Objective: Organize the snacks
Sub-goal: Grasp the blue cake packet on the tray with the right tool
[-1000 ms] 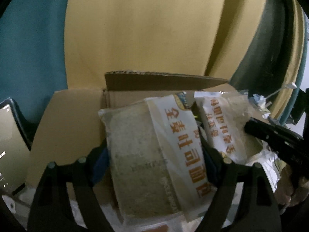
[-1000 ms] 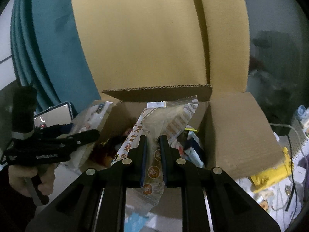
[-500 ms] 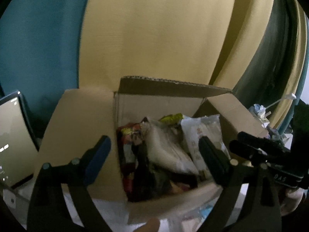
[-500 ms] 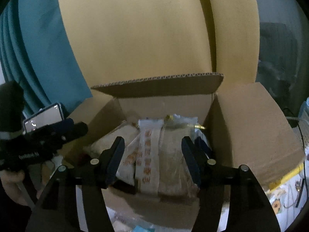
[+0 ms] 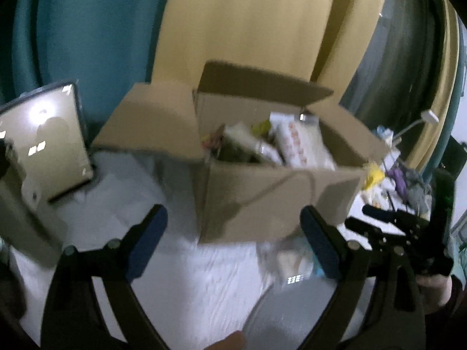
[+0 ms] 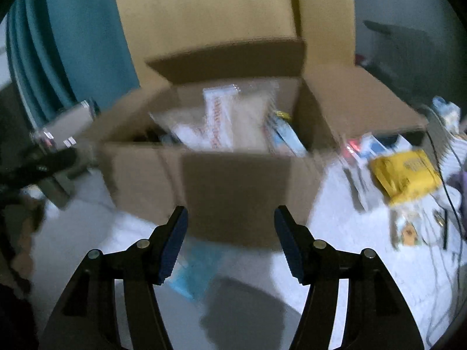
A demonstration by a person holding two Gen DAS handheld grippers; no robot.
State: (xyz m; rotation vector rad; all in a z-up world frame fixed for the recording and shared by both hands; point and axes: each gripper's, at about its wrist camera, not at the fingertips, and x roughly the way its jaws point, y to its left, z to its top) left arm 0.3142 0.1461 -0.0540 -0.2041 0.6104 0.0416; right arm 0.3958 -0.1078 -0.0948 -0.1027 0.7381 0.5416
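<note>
— Blue-padded left tongs [image 5: 233, 248] and right tongs [image 6: 230, 242]: gripping anything?
— No, both stand apart, nothing between them; the right pair has just opened. Beyond both tips sits the cardboard box [image 6: 233, 186], bread packets [image 6: 227, 119] inside.

A brown corrugated cardboard box [image 6: 233, 186] looks matt and papery, its cut edges rough. Inside, clear plastic snack bags [image 6: 233, 119] shine glossy and crinkled. The white counter [image 5: 181, 277] has a faintly ridged, cloth-like surface. Black matt plastic fingers [image 6: 292, 248] carry blue ribbed rubbery pads [image 6: 173, 245]. Behind hang soft teal and yellow cloth curtains [image 5: 262, 29].
</note>
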